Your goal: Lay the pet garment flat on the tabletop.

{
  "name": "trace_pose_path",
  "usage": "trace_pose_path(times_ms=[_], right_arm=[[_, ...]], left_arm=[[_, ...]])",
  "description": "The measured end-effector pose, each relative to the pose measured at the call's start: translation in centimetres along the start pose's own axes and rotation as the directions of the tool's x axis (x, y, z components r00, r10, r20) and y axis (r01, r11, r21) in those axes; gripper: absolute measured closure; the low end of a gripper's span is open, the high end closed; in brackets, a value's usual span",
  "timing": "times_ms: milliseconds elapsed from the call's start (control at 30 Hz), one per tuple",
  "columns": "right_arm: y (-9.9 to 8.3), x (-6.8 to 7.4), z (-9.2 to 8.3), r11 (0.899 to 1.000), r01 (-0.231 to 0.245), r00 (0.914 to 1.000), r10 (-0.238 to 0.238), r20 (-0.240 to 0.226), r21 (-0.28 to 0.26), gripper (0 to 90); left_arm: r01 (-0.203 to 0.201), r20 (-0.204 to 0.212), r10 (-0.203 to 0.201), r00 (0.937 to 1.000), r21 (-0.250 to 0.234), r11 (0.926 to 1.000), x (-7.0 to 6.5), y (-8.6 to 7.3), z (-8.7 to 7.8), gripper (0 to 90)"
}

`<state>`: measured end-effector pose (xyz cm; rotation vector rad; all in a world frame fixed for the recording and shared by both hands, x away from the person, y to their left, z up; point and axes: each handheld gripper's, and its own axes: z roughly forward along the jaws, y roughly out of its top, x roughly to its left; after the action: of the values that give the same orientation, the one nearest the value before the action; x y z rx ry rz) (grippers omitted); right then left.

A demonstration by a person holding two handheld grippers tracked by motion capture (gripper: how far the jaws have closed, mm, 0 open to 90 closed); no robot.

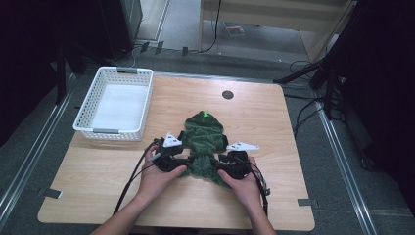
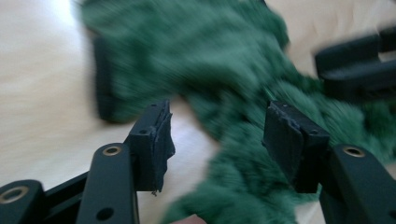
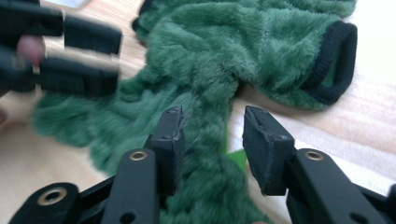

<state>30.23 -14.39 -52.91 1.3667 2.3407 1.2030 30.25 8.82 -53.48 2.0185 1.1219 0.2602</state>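
A green fleece garment (image 1: 203, 142) with black ribbed cuffs lies crumpled on the wooden table (image 1: 274, 122), roughly at the middle of the near half, its hood end pointing away from the person. A white slotted basket (image 1: 115, 103) stands on the far left corner of the table, well apart from the garment. In the high view both hands sit at the near edge of the garment: the left gripper (image 1: 169, 159) at its left side, the right gripper (image 1: 234, 164) at its right side, each with a cable (image 1: 132, 178) trailing back toward the person. Left gripper view, blurred: the left gripper (image 2: 217, 135) has its jaws parted about halfway, fleece lying beyond and below the gap, the pads (image 2: 156, 135) not pressing on it; nothing is held. Right gripper view: the right gripper (image 3: 212, 140) has its jaws parted moderately, a rope-like twist of the green fleece running up between them; the left pad sits just beside the fabric, the right pad stands clear of it, so no grip. One black cuff (image 3: 334, 65) shows at upper right of that view, resting on the table. The other gripper shows blurred at upper left, next to the garment.
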Motion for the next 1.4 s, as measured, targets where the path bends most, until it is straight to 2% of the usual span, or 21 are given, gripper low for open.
trace_pose_path(times_ms=[33,100,167,233,300,367,500,567,600,633,667,700,733,800,867,933,1100,1167,1267,1333,1400], right_arm=[[0.1,0.2,0.3,1.000,0.004,0.9996,-0.004,0.028,-0.002,57.5],[0.2,0.6,0.9,1.000,0.001,0.9985,-0.001,0.054,-0.001,58.4],[0.3,1.2,1.6,0.999,0.030,0.9958,-0.031,0.086,0.015,61.9],[0.1,1.6,1.9,0.998,0.057,0.9923,-0.059,0.109,0.022,69.3],[0.0,1.9,2.0,0.997,0.074,0.9863,-0.077,0.146,0.026,79.3],[0.0,1.9,1.8,0.997,0.073,0.9849,-0.074,0.156,0.013,83.8],[0.2,2.0,0.8,0.997,0.077,0.9815,-0.072,0.177,-0.023,87.1],[0.0,2.2,0.5,0.996,0.084,0.9835,-0.078,0.163,-0.025,86.7],[-0.1,2.4,0.6,0.996,0.088,0.9832,-0.084,0.162,-0.015,85.7],[-0.2,2.4,0.8,0.996,0.087,0.9832,-0.084,0.162,-0.010,82.6],[-0.3,2.3,0.8,0.997,0.073,0.9855,-0.070,0.155,-0.016,78.5],[-0.3,2.0,0.6,0.998,0.046,0.9910,-0.041,0.127,-0.033,71.8],[-0.2,1.8,0.3,0.999,0.026,0.9938,-0.021,0.109,-0.047,68.5],[-0.1,1.4,-0.9,0.996,0.012,0.9973,-0.006,0.073,-0.089,64.9],[-0.1,1.1,-2.3,0.993,0.023,0.9976,-0.015,0.068,-0.114,64.1],[-0.5,0.7,-3.6,0.991,0.012,0.9974,-0.002,0.072,-0.131,64.1],[-2.5,0.1,-5.6,0.995,-0.022,0.9977,0.028,0.062,-0.101,60.1],[-3.4,0.5,-6.1,0.997,-0.019,0.9977,0.024,0.063,-0.080,56.0],[-4.4,1.8,-6.6,0.998,-0.002,0.9990,0.005,0.045,-0.059,51.3],[-5.2,2.5,-6.5,0.999,0.024,0.9991,-0.023,0.035,-0.031,49.1],[-5.9,2.9,-5.8,0.998,0.054,0.9970,-0.055,0.055,0.017,49.3]], left_arm=[[-0.005,-0.016,0.005,0.9999,0.007,1.0000,-0.1,-0.1,0.4,41.8],[0.022,-0.037,-0.021,0.9991,0.011,0.9997,0.0,-0.1,1.0,42.4],[0.020,-0.055,-0.019,0.9983,0.016,0.9997,0.0,0.0,1.2,46.7],[-0.004,-0.073,0.005,0.9973,0.016,0.9999,0.1,0.1,1.3,55.2],[-0.012,-0.063,0.013,0.9979,0.019,0.9997,0.3,0.1,1.1,68.8],[-0.011,-0.059,0.011,0.9982,0.005,0.9999,0.6,0.2,0.9,78.1],[-0.005,-0.066,0.002,0.9978,-0.046,0.9989,1.2,0.4,-0.3,85.0],[0.001,-0.058,-0.003,0.9983,-0.044,0.9990,1.5,0.5,-0.3,83.3],[0.009,-0.044,-0.011,0.9990,-0.037,0.9993,1.6,0.4,-0.2,79.1],[0.015,-0.028,-0.016,0.9995,-0.033,0.9994,1.7,0.4,-0.2,70.7],[0.009,-0.026,-0.010,0.9996,-0.038,0.9992,1.8,0.2,-0.4,64.4],[0.015,-0.023,-0.016,0.9996,-0.051,0.9986,1.9,0.2,-0.7,57.8],[0.031,-0.006,-0.032,0.9995,-0.068,0.9972,2.0,0.1,-1.3,53.8],[0.036,0.028,-0.034,0.9991,-0.098,0.9946,2.4,-0.2,-2.6,48.3],[0.043,0.049,-0.038,0.9980,-0.102,0.9939,2.6,-0.9,-3.8,46.1],[0.031,0.064,-0.026,0.9976,-0.073,0.9968,2.9,-2.0,-4.6,43.8],[0.055,0.080,-0.052,0.9955,-0.035,0.9979,3.1,-4.5,-5.5,42.0],[0.040,0.076,-0.038,0.9963,-0.022,0.9990,3.0,-5.2,-5.6,42.8],[0.025,0.072,-0.022,0.9972,-0.031,0.9992,2.6,-5.9,-5.8,45.9],[-0.007,0.058,0.009,0.9983,-0.029,0.9995,2.1,-6.3,-5.9,46.7],[-0.038,0.041,0.039,0.9984,-0.028,0.9989,1.7,-6.6,-5.7,46.9]])
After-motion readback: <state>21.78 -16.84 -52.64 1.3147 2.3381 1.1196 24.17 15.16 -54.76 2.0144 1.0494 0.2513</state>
